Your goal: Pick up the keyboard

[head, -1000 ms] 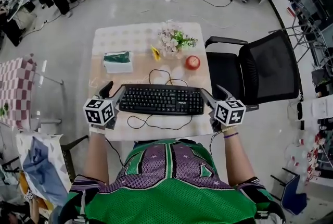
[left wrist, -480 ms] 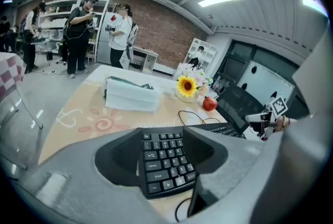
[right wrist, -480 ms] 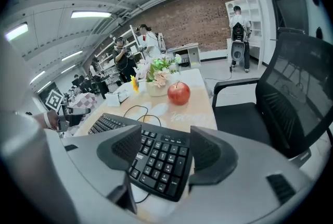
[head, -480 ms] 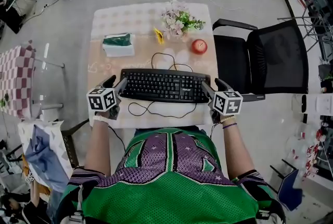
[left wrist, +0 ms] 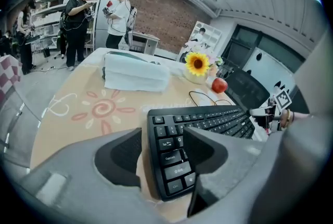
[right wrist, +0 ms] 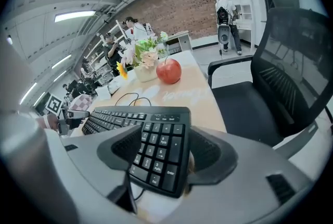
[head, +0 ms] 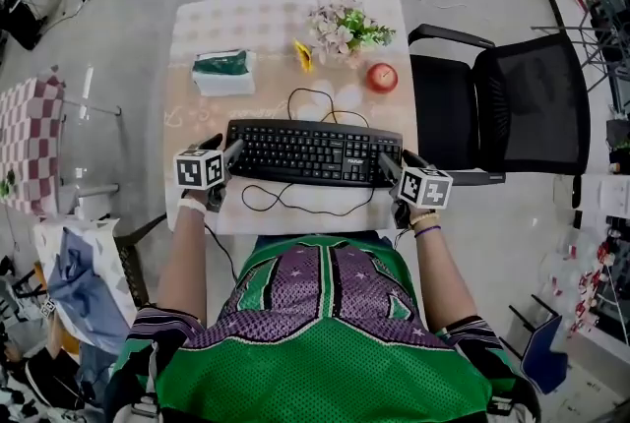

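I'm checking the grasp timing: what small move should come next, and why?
Probably close both: the left tongs and right tongs each straddle an end of the keyboard, with gaps showing beside it, so neither seems to grip it yet.

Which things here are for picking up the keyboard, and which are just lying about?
For the job:
keyboard
left gripper
right gripper

Just lying about:
tissue box
flowers
sunflower
red apple
office chair
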A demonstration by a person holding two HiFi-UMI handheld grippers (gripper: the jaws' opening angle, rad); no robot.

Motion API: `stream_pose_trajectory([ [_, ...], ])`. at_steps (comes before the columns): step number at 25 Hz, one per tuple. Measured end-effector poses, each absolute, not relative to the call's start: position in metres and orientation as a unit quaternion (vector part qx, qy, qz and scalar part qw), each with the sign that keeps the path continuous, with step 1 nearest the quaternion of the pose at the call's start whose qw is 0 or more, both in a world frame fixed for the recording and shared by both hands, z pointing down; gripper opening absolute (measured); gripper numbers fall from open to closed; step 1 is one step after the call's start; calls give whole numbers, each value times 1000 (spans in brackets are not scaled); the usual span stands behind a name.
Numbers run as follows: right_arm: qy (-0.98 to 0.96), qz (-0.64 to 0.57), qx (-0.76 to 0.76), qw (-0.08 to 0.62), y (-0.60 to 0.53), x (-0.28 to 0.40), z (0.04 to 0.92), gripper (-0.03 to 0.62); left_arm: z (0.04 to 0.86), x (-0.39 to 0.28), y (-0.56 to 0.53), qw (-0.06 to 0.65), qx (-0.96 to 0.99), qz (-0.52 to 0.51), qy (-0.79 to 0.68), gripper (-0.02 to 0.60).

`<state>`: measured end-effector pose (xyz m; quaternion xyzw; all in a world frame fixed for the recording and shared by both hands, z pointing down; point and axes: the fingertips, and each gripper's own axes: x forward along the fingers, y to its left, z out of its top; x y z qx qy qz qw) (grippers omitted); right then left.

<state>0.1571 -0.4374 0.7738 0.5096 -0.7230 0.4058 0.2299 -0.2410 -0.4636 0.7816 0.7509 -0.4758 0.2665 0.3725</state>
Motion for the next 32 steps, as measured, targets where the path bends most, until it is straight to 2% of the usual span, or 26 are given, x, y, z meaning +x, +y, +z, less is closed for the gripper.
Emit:
stream_pose_trajectory([
  [13,-715,434,487,251,-435,156,798,276,795,-239,-463,423,746,259,-444,242],
  [32,-719,430,485,252,-434,154,802,278,796,-227,-460,428,738,286,-437,261],
])
